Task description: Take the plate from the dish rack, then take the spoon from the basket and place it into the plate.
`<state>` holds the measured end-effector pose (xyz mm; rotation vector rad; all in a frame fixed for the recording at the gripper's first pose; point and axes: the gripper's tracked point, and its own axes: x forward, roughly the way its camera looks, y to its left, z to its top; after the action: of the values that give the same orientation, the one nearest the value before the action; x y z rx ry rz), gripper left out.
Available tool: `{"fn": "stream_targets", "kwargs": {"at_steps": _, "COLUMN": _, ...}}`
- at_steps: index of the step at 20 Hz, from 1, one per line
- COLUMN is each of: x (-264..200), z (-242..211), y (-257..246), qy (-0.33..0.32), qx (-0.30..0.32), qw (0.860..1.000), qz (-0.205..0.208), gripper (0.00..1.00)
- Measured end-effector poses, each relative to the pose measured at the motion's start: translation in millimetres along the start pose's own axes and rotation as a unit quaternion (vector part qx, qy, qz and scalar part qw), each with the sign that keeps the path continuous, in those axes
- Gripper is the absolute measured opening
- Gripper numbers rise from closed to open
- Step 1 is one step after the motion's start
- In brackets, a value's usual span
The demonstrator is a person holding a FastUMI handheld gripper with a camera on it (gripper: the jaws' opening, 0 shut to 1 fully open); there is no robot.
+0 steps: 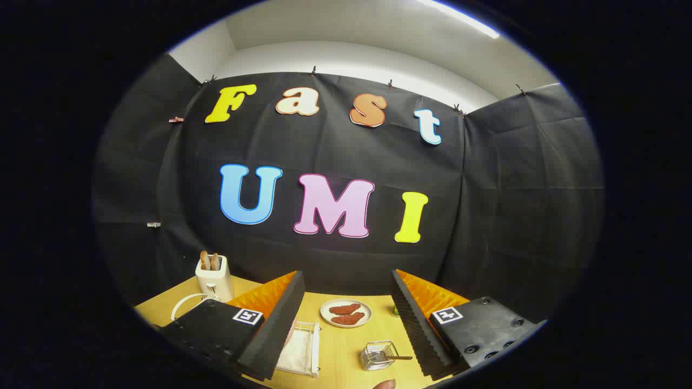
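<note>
Wooden tabletop (346, 346), lower frame, black cloth behind. Gripper (346, 324): fingers spread wide, empty, held high for overview. Dish rack (301, 352): by left finger, a pinkish edge, likely the plate, standing inside. Basket (378, 355): lower centre, spoon (397, 357) handle protruding for easy grasp. Toaster (214, 278): far left.

I can read no words or numbers on anything here. I only see two square black-and-white marker tags (247, 316), lower left and lower right, one on each side of the gripper (347, 273), its fingers wide apart

Open table (346, 346) between spread jaws, dish rack (303, 350) left, basket (378, 355) right, plate (346, 313) beyond
</note>
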<state>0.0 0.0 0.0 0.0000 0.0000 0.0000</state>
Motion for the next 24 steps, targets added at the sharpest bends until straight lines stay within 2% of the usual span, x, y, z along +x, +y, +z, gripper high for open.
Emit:
{"fn": "stream_targets", "kwargs": {"at_steps": 19, "x": 5, "z": -4, "y": 17, "qy": 0.005, "qx": -0.019, "qw": 1.0, "qz": 0.008, "gripper": 0.98}}
{"fn": "stream_targets", "kwargs": {"at_steps": 24, "x": 17, "z": -22, "y": 40, "qy": 0.054, "qx": 0.002, "qw": 0.998, "qz": 0.04, "gripper": 0.97}}
